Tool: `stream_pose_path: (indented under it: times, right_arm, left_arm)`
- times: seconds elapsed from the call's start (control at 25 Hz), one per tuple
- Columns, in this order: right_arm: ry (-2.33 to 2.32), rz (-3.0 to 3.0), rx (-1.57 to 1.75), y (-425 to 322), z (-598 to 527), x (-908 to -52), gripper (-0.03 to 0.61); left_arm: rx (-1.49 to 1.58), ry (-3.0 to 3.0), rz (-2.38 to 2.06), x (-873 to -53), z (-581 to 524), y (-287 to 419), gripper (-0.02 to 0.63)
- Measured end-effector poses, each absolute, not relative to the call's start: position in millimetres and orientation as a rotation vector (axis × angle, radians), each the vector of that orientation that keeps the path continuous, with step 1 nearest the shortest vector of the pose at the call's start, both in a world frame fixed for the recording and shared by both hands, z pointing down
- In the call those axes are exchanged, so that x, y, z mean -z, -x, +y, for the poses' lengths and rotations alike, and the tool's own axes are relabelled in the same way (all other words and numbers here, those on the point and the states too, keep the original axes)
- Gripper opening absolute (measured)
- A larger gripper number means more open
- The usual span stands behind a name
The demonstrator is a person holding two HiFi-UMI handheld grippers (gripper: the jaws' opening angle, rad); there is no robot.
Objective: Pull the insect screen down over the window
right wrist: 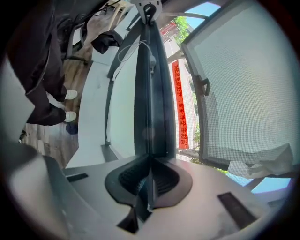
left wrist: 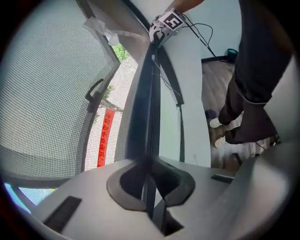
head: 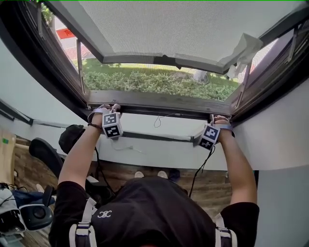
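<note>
The insect screen's dark bottom bar lies along the window's lower frame, and grey mesh spans the opening above it. My left gripper is shut on the bar's left end. My right gripper is shut on its right end. In the left gripper view the jaws pinch the bar's thin edge, which runs away to the right gripper. In the right gripper view the jaws clamp the same bar, with the left gripper at its far end.
A white wall panel drops below the sill, with a thin black cable hanging from the right gripper. A crumpled white sheet clings to the frame at upper right. A black bag and camera gear sit on the wooden floor at left.
</note>
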State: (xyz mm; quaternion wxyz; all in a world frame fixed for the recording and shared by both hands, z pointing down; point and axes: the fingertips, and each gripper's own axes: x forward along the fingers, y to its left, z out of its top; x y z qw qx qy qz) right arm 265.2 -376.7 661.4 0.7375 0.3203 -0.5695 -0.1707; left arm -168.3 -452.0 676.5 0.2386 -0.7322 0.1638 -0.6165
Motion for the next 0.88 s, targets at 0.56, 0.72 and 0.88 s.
stream_pose_path:
  times: [0.56, 0.72, 0.88]
  right_arm:
    - [-0.847, -1.242, 0.429, -266.1, -376.6, -662.8, 0.023]
    - [-0.981, -1.211, 0.498, -265.1, -380.2, -658.5, 0.026]
    - [-1.03, -1.193, 0.474, -267.0, -374.4, -655.7, 0.031]
  left_arm:
    - [1.704, 1.877, 0.577, -680.9, -455.5, 165.8, 0.022]
    - [1.597, 1.885, 0.717, -676.3, -458.2, 171.0, 0.028]
    - [1.57, 1.847, 0.779, -674.6, -455.4, 168.3, 0.029]
